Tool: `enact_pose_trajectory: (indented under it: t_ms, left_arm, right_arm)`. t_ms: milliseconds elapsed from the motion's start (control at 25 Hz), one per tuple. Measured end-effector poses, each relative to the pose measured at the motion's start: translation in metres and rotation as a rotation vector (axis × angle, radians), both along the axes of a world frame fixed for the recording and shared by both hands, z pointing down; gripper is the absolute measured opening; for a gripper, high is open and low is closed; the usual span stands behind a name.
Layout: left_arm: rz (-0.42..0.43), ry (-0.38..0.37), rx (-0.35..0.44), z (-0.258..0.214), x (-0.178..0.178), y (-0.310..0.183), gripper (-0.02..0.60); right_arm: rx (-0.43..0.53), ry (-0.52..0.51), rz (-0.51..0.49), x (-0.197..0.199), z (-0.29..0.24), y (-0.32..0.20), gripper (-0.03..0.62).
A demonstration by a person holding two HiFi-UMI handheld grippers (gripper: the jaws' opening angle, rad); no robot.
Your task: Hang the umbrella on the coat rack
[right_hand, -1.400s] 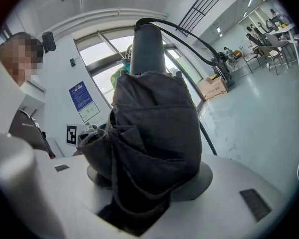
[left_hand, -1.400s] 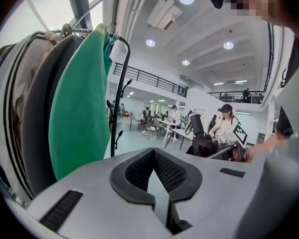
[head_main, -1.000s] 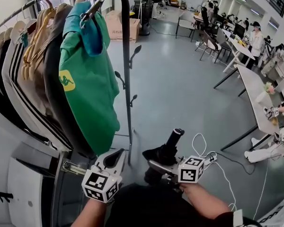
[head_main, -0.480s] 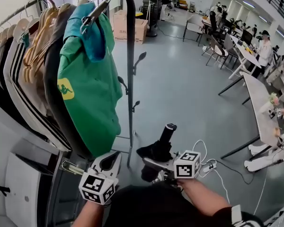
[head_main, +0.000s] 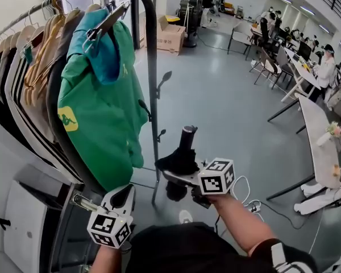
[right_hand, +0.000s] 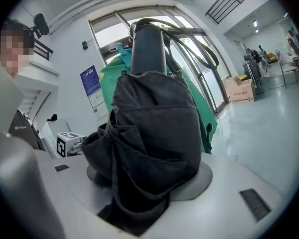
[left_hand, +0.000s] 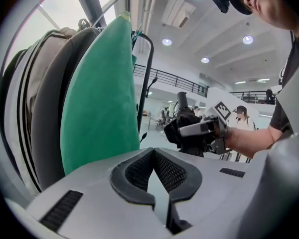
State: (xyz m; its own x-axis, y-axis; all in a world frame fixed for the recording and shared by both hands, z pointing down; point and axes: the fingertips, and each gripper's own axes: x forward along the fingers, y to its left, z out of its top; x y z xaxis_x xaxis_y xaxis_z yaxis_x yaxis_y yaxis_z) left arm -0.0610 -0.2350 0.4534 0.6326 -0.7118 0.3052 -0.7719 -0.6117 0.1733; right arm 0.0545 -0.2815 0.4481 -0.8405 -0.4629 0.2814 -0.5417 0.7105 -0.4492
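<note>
**Grey office floor (head_main: pixel 227 95), umbrella (head_main: pixel 182 155) short of the hooks**

Right gripper (head_main: pixel 175 178) is clamped round the folded black umbrella, with the handle stub sticking up above the jaws. Left gripper (head_main: pixel 121 196) is pinched closed on nothing. Coat rack (head_main: pixel 152 90) post stands just beyond the right jaws, with 3 small hooks (head_main: pixel 164 77) on it. Green shirt (head_main: pixel 102 112) hangs to the left of the jaws.

Risks, my read:
- Grip sits on loose fabric, so the umbrella may slide or twist out.
- Hooks are small and the handle looks straight, so it could drop off.
- A swing could snag the shirt.

Hard to see:
- No strap or loop made out.
- Right pads are buried under fabric.
- Umbrella blocks the hooks in the right gripper view.
- Its lower end and the rack foot are mostly hidden.
</note>
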Motion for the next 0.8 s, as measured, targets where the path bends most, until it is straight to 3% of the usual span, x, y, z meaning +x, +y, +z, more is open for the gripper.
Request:
enact_pose_trajectory:
  t_ms: [440,800]
  left_arm:
    - [-0.105,-0.005,0.017,-0.007,0.006,0.000,0.015]
    - [-0.189,-0.004,0.009,-0.004,0.000,0.007,0.015]
  right_arm:
    - [0.061,-0.122,-0.115,-0.009,-0.083,-0.069,0.224]
    - [0.121,-0.119,-0.187,-0.019,-0.125,-0.105,0.224]
